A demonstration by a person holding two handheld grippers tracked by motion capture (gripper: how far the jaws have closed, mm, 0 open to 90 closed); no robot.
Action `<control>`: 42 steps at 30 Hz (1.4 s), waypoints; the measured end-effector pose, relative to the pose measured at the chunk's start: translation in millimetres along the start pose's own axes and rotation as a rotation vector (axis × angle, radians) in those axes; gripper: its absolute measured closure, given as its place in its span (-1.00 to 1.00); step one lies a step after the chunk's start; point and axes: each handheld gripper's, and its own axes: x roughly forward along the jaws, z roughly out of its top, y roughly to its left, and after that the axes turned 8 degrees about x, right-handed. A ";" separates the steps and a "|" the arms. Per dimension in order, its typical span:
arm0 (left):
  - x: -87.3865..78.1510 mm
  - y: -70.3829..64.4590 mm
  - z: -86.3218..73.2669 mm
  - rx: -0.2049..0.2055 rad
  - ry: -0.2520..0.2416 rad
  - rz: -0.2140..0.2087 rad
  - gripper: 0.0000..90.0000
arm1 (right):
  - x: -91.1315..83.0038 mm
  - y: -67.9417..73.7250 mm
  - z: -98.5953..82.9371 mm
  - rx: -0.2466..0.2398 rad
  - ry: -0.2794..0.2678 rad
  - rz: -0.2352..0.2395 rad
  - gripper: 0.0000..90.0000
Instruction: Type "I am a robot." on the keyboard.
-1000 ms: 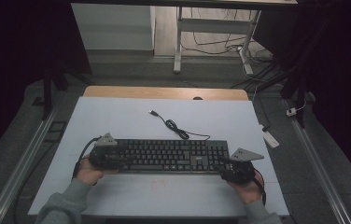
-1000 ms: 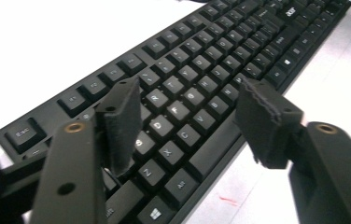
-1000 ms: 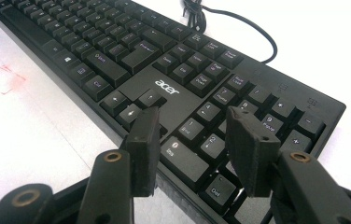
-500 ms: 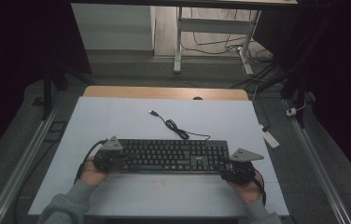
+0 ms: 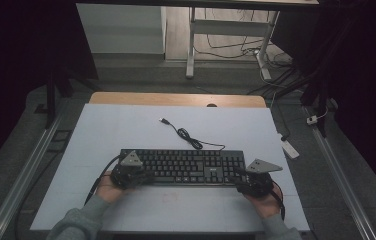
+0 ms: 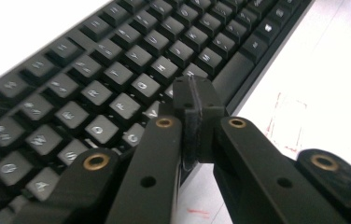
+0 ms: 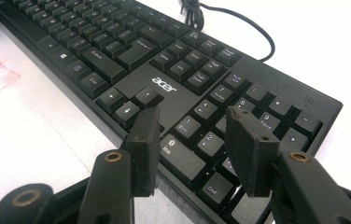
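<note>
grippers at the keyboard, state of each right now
left gripper: shut, empty, over the keyboard front edge.
right gripper: open, over the number pad, holding nothing.

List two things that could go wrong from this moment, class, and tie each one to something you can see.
1. The left hand-held gripper is shut, its tips over the keyboard near the front edge; pressing down could hit the wrong key or pop a keycap.
2. The right hand-held gripper stands open over the number pad at the near corner; any push or lift there could skew the keyboard and drag its loose cable across the table.
</note>
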 end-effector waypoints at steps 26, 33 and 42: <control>12.5 -7.1 0.8 0.044 0.038 0.019 0.98 | 0.2 -0.5 -0.7 0.003 0.000 -0.002 0.23; -2.3 -5.6 3.8 0.032 -0.053 0.049 0.92 | 0.1 -1.1 -0.6 0.003 -0.001 0.001 0.23; -12.9 1.1 2.0 -0.016 -0.088 0.049 0.32 | -0.2 -1.4 -0.8 0.003 -0.003 -0.003 0.23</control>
